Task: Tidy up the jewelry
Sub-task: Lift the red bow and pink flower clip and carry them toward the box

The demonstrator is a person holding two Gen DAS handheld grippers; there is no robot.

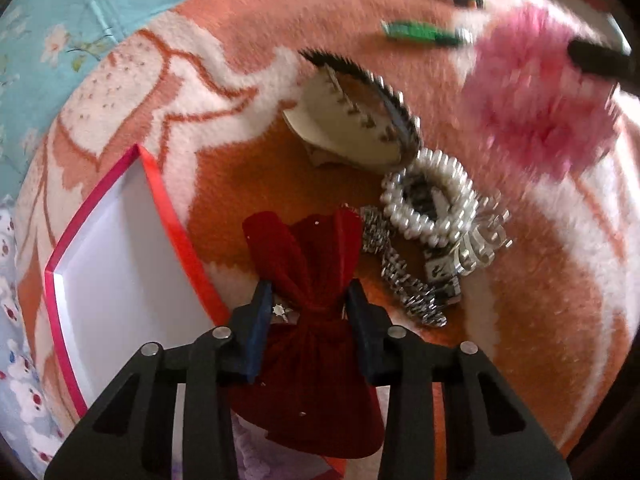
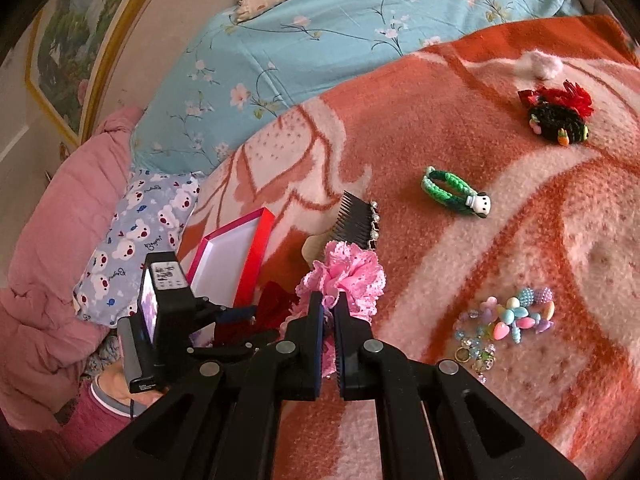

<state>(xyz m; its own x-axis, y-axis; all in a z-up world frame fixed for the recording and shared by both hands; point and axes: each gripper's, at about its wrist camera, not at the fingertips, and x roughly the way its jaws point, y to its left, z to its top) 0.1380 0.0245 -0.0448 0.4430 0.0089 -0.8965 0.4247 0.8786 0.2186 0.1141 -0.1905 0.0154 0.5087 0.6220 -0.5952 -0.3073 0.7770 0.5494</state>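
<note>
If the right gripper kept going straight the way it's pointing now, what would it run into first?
The right gripper is shut on a pink frilly scrunchie. Straight ahead, that scrunchie would probably reach the black hair comb first, lying on the blanket just beyond, though depth is hard to judge.

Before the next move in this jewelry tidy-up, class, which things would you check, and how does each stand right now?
1. Left gripper around red velvet pouch neck: ok; firm pinch: cannot tell.
2. Right gripper shut on pink lace scrunchie: ok.
3. Red box open, white floor showing: ok.
4. Ring beside the left finger, could snag: not ok.
5. Pearl bracelet and silver chain lie apart from the pouch: cannot tell.
</note>
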